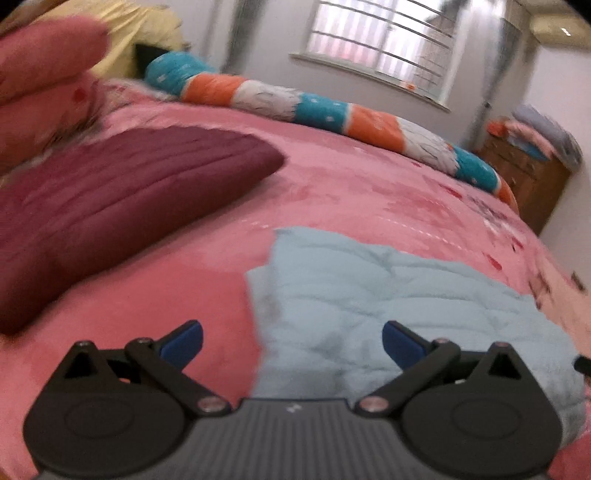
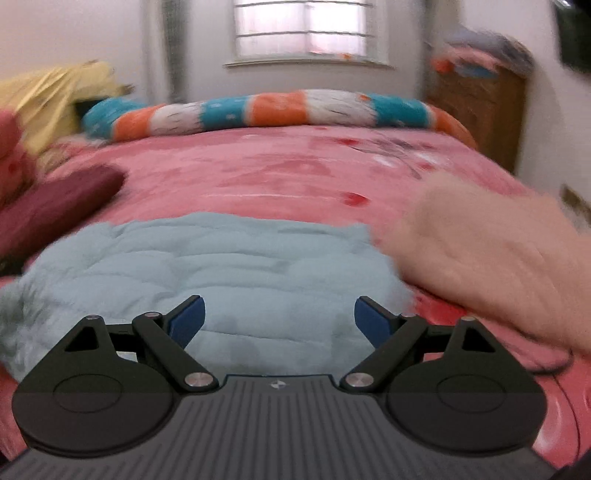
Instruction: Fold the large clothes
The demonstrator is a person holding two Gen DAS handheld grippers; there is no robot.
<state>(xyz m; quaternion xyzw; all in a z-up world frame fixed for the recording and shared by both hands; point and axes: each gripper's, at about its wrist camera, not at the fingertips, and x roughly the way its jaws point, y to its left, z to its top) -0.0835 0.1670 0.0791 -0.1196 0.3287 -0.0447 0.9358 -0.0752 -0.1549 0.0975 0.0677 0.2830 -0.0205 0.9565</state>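
- Fingers of the left hand-held gripper (image 1: 291,341) spread wide, empty; the light blue garment (image 1: 388,306) lies just ahead on the pink bed (image 1: 351,184), a maroon cushion (image 1: 110,206) forward-left.
- Right hand-held gripper (image 2: 279,319) likewise spread, with the garment (image 2: 221,266) under and ahead of it; a blurred hand (image 2: 491,258) to its right.

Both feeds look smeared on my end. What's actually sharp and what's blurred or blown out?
Left wrist view: the left tongs are crisp; the light blue garment, maroon garment and pink bedspread are motion-blurred, and the fisheye bows the bed. Right wrist view: the right tongs are sharp, a pale blurred shape streaks across the right side, and the window is overexposed.
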